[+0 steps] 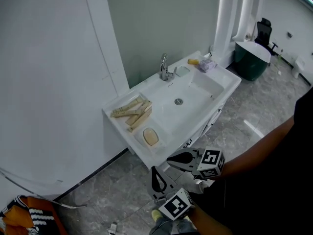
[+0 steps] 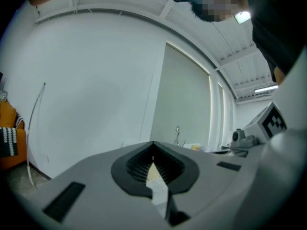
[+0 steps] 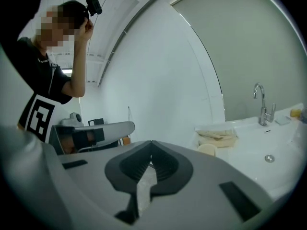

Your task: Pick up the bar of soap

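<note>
On the washbasin surface's (image 1: 195, 112) near corner, the bar of soap (image 1: 150, 136) is lying untouched. Left claw (image 1: 156, 173) and right claw (image 1: 172, 159) are hovering closed, empty, approaching; next, one needs opening above it.

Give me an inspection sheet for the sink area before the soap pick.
surface: white sink counter, basin bare apart from the drain.
job's things: bar of soap lies at the counter's near end, untouched.
clutter: wooden pieces beside the soap; yellow item and purple cloth past the faucet.
grippers: left gripper and right gripper both shut, empty, short of the counter.
cables: thin pale strand against the wall; cannot tell if it is a cable.
surroundings: grey floor, dark green tub, orange fabric.
</note>
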`<state>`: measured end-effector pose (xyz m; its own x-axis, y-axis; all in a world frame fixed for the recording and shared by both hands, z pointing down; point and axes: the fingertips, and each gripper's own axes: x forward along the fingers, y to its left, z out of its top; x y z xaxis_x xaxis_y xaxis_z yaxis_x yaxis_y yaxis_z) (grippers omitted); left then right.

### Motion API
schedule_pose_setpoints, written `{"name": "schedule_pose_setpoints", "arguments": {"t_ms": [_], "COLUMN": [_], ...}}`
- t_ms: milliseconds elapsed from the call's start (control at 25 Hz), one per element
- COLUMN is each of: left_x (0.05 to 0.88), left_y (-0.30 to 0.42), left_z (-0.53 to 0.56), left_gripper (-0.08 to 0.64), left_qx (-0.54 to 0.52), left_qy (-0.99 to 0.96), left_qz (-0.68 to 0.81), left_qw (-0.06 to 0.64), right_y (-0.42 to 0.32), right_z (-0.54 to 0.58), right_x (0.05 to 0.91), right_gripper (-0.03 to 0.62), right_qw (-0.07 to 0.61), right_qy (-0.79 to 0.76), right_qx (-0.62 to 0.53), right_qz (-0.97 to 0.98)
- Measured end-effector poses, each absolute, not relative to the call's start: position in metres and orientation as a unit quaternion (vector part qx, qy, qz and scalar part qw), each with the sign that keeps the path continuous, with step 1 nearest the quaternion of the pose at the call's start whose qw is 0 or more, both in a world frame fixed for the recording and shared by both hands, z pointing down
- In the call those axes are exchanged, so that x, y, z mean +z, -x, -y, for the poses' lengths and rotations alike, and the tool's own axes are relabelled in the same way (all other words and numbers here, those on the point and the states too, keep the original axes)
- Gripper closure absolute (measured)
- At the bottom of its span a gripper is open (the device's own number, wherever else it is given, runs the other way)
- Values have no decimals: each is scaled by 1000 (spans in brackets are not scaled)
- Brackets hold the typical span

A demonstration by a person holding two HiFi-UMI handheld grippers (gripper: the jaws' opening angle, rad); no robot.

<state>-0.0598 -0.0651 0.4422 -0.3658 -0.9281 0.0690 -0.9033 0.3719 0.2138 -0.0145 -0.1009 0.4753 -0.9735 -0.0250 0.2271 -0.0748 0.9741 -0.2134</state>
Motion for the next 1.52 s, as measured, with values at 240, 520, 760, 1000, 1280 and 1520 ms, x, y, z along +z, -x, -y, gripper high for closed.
{"name": "schedule_pose_setpoints", "arguments": {"t_ms": [240, 520, 760, 1000, 1280, 1520], "left_x": [450, 450, 464, 478, 494, 511], "left_y": [62, 72, 79, 85, 91, 91], "left_z": [89, 119, 149, 175, 194, 205], "left_gripper": [552, 552, 552, 552, 552, 552], "left_qx": [-68, -62, -48, -47, -70, -55], "left_qy": [-570, -592, -609, -617, -606, -608], "left_qz": [813, 799, 784, 778, 780, 777], "left_qw": [99, 90, 106, 110, 136, 157], "right_y": [25, 27, 30, 35, 35, 32], "right_z": [125, 151, 171, 185, 198, 198], "right_x": [486, 486, 492, 493, 495, 501], "right_gripper": [588, 588, 588, 588, 588, 588], "right_qw": [124, 118, 123, 117, 119, 128], "right_qy": [-63, -89, -113, -127, -143, -148], "right_qx": [139, 149, 166, 169, 175, 174], "right_qz": [980, 978, 972, 970, 967, 965]}}
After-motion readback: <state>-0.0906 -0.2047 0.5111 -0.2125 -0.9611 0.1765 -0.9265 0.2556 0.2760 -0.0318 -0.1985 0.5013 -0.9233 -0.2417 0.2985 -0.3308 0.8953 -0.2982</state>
